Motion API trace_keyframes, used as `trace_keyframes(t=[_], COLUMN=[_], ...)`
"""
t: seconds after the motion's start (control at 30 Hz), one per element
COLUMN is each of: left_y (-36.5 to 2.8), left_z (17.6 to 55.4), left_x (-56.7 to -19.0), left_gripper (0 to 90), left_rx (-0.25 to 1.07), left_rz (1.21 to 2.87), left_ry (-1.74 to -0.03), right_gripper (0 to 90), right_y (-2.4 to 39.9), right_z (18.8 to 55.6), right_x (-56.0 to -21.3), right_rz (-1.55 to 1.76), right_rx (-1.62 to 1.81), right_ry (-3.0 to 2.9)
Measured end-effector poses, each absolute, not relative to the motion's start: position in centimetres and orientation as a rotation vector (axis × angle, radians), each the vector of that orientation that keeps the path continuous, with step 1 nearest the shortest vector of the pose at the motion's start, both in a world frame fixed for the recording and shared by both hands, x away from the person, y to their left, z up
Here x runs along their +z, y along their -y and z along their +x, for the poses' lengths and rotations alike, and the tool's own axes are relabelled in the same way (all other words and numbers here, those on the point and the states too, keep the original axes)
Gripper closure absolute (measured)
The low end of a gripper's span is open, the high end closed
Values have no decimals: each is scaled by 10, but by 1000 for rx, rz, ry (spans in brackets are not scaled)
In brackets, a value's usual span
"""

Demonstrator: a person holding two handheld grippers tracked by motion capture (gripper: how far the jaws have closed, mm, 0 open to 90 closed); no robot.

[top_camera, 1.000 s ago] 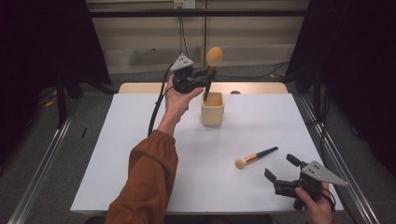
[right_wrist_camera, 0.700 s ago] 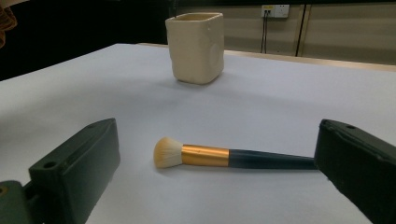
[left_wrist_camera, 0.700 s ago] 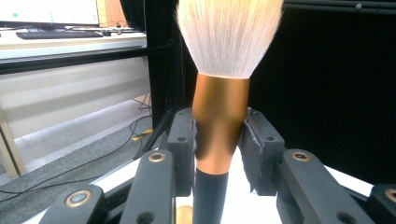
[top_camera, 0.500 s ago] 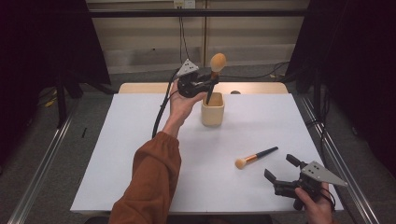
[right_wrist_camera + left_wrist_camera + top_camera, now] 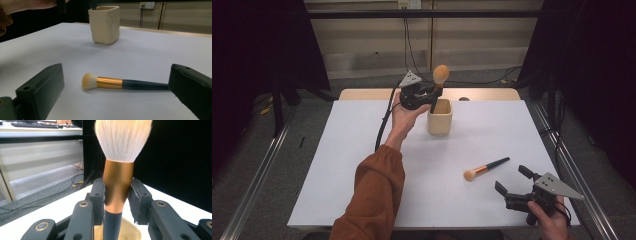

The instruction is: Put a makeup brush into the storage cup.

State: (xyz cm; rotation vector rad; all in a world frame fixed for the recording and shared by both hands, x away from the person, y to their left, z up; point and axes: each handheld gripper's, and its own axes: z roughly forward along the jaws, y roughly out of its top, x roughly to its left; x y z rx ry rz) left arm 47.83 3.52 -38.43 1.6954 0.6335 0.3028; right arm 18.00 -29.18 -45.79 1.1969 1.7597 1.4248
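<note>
My left gripper (image 5: 430, 95) is shut on a large makeup brush (image 5: 440, 76) with pale bristles, a copper ferrule (image 5: 117, 183) and a dark handle. The brush stands upright, its handle end dipping into the cream cup (image 5: 439, 117) at the table's far middle. The cup's mouth (image 5: 125, 232) lies just below the jaws. A smaller brush (image 5: 486, 167) lies flat on the white table (image 5: 337, 165) at the front right. My right gripper (image 5: 513, 184) rests open just in front of it. The small brush (image 5: 110, 82) lies between and beyond the open jaws, untouched.
The cream cup (image 5: 104, 24) stands beyond the small brush in the right gripper view. A black cable (image 5: 384, 125) trails from the left gripper across the table. Metal rails (image 5: 259, 175) run along both sides of the table. A wooden strip (image 5: 482, 94) edges the far side.
The left gripper has lowered the large brush straight down, so its handle now enters the cup. The right gripper and small brush have stayed put.
</note>
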Motion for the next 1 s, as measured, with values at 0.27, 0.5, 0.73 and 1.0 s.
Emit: trace_keyframes(t=[0.27,0.5,0.73,1.0], left_y=[-38,-39,-41,-47], left_z=[477,476,476,476], left_x=[-397,-408,-415,-418], left_gripper=[676,676,674,572], left_rx=[291,289,271,265], left_rz=[1724,1741,1758,1724], left_ry=[-647,-665,-696,-719], right_gripper=[1,1,1,1], right_y=[291,290,290,289], right_z=[180,181,181,181], right_x=[-458,-458,-459,-459], right_rz=[1190,1189,1184,1180], right_rx=[1425,1420,1418,1414], right_ry=[-1762,-1770,-1780,-1785])
